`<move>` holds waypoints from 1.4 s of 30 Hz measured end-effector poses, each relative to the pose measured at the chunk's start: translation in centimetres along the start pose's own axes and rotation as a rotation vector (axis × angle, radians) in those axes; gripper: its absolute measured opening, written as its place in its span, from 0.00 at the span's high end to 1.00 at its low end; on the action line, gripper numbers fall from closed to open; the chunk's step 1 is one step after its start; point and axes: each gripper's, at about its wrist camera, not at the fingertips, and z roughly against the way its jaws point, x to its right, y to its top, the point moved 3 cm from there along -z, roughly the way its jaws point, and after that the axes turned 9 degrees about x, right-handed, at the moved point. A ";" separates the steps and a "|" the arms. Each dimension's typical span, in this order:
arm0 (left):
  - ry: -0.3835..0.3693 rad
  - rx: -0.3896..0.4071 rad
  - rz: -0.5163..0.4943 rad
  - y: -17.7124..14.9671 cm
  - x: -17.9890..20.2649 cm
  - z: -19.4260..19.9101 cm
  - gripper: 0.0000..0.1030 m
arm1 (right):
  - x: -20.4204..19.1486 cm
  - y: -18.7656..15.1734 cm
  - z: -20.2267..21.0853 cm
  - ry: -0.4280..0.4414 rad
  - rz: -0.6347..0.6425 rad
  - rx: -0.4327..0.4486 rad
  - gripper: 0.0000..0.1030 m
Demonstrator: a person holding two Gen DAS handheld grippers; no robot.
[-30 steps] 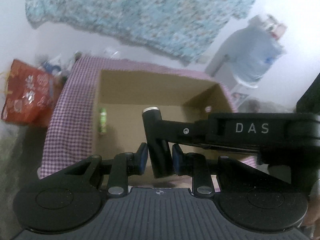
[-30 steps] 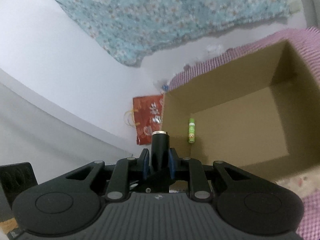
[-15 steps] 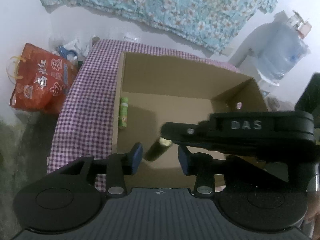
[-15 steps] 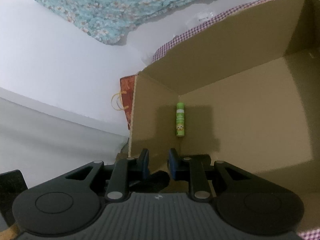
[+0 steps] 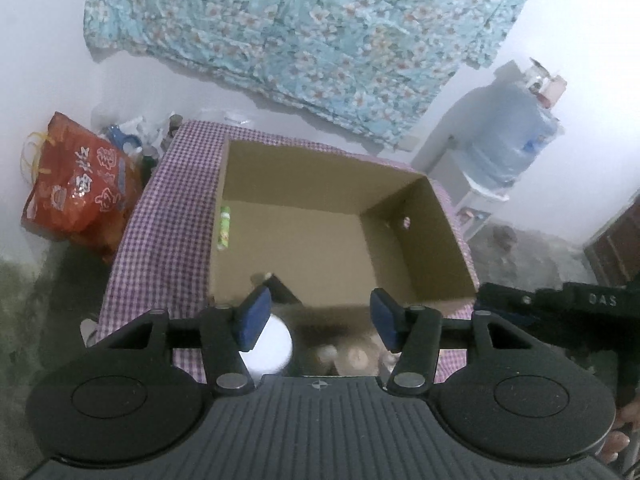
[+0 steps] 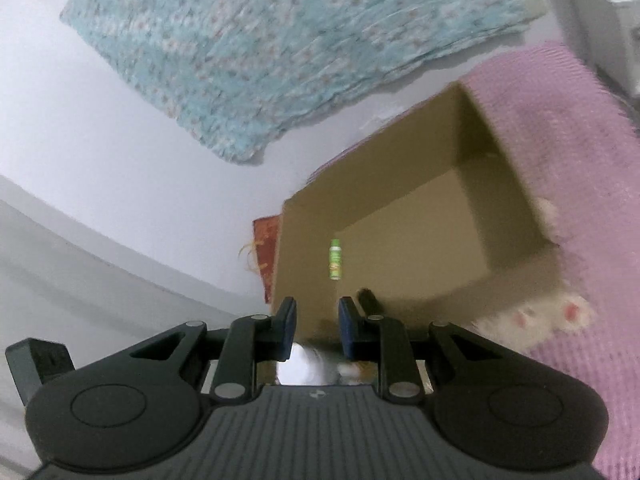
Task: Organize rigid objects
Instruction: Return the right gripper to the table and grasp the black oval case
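A brown cardboard box point(image 5: 320, 216) sits on a purple-and-white checked cloth point(image 5: 168, 220); inside lies a green tube point(image 5: 225, 227). A turquoise floral sheet point(image 5: 304, 28) hangs behind.

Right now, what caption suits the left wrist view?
Open left gripper above a cardboard box holding a green tube and a dark cylinder.
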 end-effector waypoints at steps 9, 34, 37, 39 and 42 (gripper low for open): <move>-0.040 -0.065 -0.054 -5.3 1.6 0.6 0.41 | 3.7 -5.9 5.3 -0.056 -0.082 0.063 0.76; -0.175 -0.240 -0.407 -15.3 8.9 -8.1 0.42 | 13.2 -11.1 0.9 -0.180 -0.222 -0.028 0.75; -0.187 -0.259 -0.414 -15.6 9.5 -9.4 0.45 | 13.5 -10.9 -0.4 -0.171 -0.223 -0.040 0.75; -0.192 -0.272 -0.422 -15.7 9.8 -10.4 0.47 | 13.9 -10.8 -1.3 -0.171 -0.230 -0.054 0.75; -0.204 -0.289 -0.445 -16.0 10.3 -11.5 0.48 | 14.5 -10.8 -2.4 -0.175 -0.243 -0.073 0.75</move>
